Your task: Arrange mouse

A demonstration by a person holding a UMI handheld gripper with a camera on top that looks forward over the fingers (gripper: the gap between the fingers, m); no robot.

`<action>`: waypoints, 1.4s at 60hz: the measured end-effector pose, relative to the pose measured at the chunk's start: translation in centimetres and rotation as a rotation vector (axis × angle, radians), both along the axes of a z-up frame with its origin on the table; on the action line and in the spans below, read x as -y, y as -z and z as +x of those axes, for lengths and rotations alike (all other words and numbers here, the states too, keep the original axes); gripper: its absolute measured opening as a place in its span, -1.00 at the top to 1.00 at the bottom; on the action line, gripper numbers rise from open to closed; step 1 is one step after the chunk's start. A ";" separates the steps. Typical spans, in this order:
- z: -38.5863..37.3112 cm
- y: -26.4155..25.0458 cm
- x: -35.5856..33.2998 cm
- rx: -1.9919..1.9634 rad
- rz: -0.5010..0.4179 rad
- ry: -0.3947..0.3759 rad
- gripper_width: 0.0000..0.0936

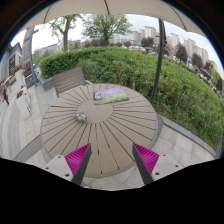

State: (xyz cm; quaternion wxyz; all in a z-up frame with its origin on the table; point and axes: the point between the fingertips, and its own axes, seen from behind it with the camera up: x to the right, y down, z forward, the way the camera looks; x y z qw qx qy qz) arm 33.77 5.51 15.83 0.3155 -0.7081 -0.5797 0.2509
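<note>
Work has hardly begun: the gripper [112,160] hangs spread and empty over the round table's [60,130] near edge, with the mouse [80,117] sitting untouched near the middle.

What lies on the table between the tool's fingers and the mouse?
In the gripper view, only bare wooden slats of the round table lie between the open tool and the mouse.

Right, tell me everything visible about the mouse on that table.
The mouse is a small, pale grey, rounded object lying on the slatted round wooden table, left of the table's centre. It rests alone, apart from the greenish mat at the far side. The gripper is open, well short of it, not touching. Buttons or a cable cannot be made out.
</note>
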 end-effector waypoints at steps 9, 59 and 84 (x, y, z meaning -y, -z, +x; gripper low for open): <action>-3.3 1.5 3.7 -0.011 -0.015 -0.038 -0.81; -27.6 16.9 12.6 -0.116 -0.009 -0.109 -0.80; -34.3 17.9 10.3 -0.087 0.012 -0.035 -0.77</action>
